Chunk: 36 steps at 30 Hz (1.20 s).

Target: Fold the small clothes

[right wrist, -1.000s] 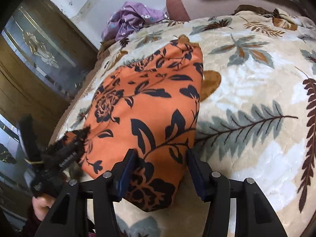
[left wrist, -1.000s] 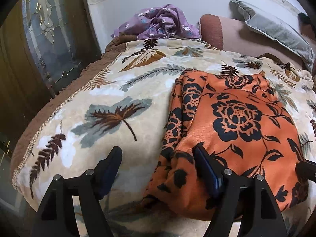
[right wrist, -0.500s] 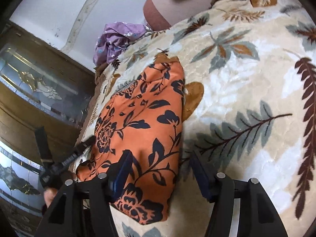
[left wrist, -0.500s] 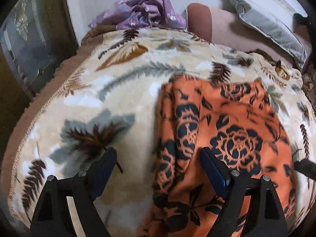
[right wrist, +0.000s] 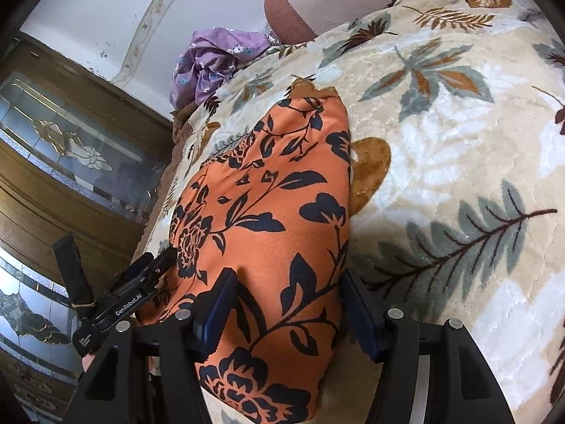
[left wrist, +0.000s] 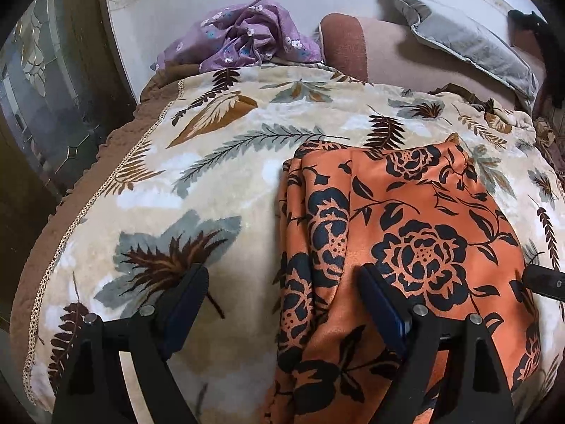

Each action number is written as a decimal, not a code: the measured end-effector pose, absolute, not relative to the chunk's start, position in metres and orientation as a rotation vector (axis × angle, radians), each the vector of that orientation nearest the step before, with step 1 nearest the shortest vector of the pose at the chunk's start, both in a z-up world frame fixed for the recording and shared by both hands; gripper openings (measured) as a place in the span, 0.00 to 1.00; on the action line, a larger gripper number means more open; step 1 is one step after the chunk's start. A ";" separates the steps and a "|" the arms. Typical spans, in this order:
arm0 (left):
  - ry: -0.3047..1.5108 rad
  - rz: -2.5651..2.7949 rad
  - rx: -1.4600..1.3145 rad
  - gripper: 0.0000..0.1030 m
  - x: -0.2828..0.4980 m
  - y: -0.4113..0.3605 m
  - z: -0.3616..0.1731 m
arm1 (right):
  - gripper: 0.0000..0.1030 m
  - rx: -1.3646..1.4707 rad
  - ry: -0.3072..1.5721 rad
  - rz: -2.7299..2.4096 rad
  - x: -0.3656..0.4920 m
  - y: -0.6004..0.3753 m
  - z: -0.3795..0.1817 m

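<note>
- Orange floral garment point(left wrist: 406, 247) lies folded on the bed's leaf-print blanket point(left wrist: 197, 190).
- Left hand-held gripper point(left wrist: 282, 304) and right hand-held gripper point(right wrist: 287, 312): both wide, empty.
- Risk: slippery fabric may bunch, a single-layer pinch undoing the fold.

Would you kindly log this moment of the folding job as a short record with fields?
surface: leaf-print blanket on a bed
garment: orange floral cloth, lying on the blanket, wrinkled along its left edge
left gripper: open, straddling the cloth's left edge
right gripper: open, straddling the cloth's right edge
other clothing: purple floral garment, bunched at the far end
pillow: grey pillow, far right
</note>
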<state>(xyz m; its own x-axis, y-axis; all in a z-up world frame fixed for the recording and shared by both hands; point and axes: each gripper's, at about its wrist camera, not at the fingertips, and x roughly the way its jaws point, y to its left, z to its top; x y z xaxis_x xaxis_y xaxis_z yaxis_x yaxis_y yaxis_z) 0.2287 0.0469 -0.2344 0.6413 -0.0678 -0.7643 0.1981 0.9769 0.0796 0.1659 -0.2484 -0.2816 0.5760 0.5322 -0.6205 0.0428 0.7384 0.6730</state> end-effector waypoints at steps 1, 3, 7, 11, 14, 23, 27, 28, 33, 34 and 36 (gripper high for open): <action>0.864 -0.153 0.160 0.84 0.229 0.046 -0.234 | 0.64 0.704 0.926 0.315 0.167 -0.249 -0.282; 0.864 -0.155 0.159 0.84 0.229 0.046 -0.234 | 0.64 0.711 0.927 0.313 0.168 -0.249 -0.283; 0.871 -0.167 0.152 0.84 0.230 0.045 -0.234 | 0.64 0.719 0.930 0.312 0.171 -0.248 -0.287; 0.912 -0.252 0.092 0.84 0.229 0.047 -0.234 | 0.64 0.742 0.927 0.318 0.173 -0.250 -0.290; 0.972 -0.378 -0.018 0.84 0.229 0.051 -0.234 | 0.65 0.779 0.933 0.335 0.176 -0.253 -0.296; 1.132 -0.573 -0.289 0.89 0.244 0.064 -0.250 | 0.73 0.896 0.932 0.396 0.206 -0.248 -0.315; 1.154 -0.598 -0.412 0.89 0.253 0.078 -0.256 | 0.73 0.849 0.933 0.408 0.222 -0.234 -0.312; 1.162 -0.595 -0.434 0.89 0.256 0.081 -0.258 | 0.73 0.832 0.933 0.413 0.224 -0.230 -0.311; 1.188 -0.592 -0.525 0.89 0.269 0.086 -0.268 | 0.67 0.807 0.926 0.415 0.227 -0.226 -0.312; 1.187 -0.591 -0.517 0.89 0.270 0.085 -0.268 | 0.65 0.799 0.923 0.411 0.226 -0.226 -0.312; 1.182 -0.585 -0.485 0.89 0.268 0.081 -0.267 | 0.63 0.781 0.915 0.404 0.224 -0.225 -0.313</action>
